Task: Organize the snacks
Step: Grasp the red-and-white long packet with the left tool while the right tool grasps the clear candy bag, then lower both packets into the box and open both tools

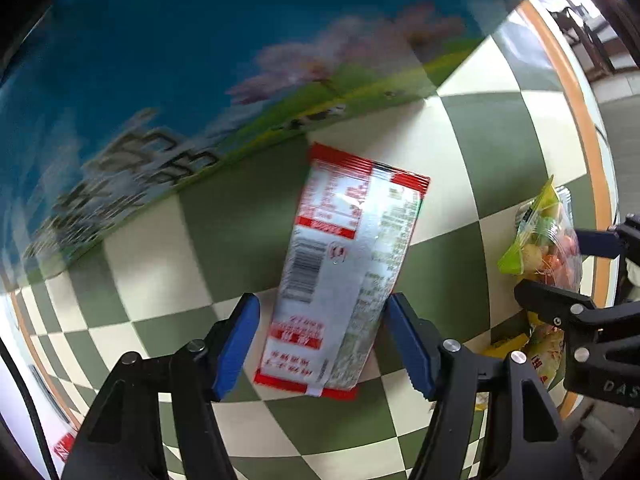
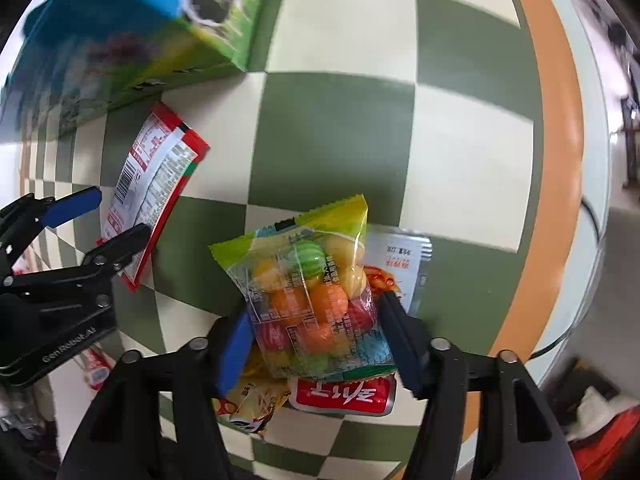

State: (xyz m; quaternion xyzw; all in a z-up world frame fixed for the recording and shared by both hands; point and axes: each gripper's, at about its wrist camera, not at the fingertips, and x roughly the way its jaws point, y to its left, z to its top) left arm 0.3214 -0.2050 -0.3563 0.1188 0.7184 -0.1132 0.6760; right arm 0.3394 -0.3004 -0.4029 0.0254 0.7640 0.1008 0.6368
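A red-and-silver snack packet (image 1: 340, 276) lies back side up on the green-and-cream checkered table, between the blue-padded fingers of my left gripper (image 1: 320, 340); the jaws stand open around it, the right pad touching its edge. It also shows in the right wrist view (image 2: 148, 184). My right gripper (image 2: 316, 344) straddles a clear bag of colourful fruit candies (image 2: 312, 292) with a yellow-green top; the pads sit against its sides. The bag rests on other packets. In the left wrist view the candy bag (image 1: 544, 240) and right gripper (image 1: 560, 272) sit at the right.
A large blue-and-green printed carton (image 1: 180, 92) stands at the back left, also in the right wrist view (image 2: 120, 28). Under the candy bag lie a silver packet (image 2: 400, 264), a red-labelled packet (image 2: 344, 396) and a yellow packet (image 2: 248, 400). The table's orange rim (image 2: 552, 200) curves along the right.
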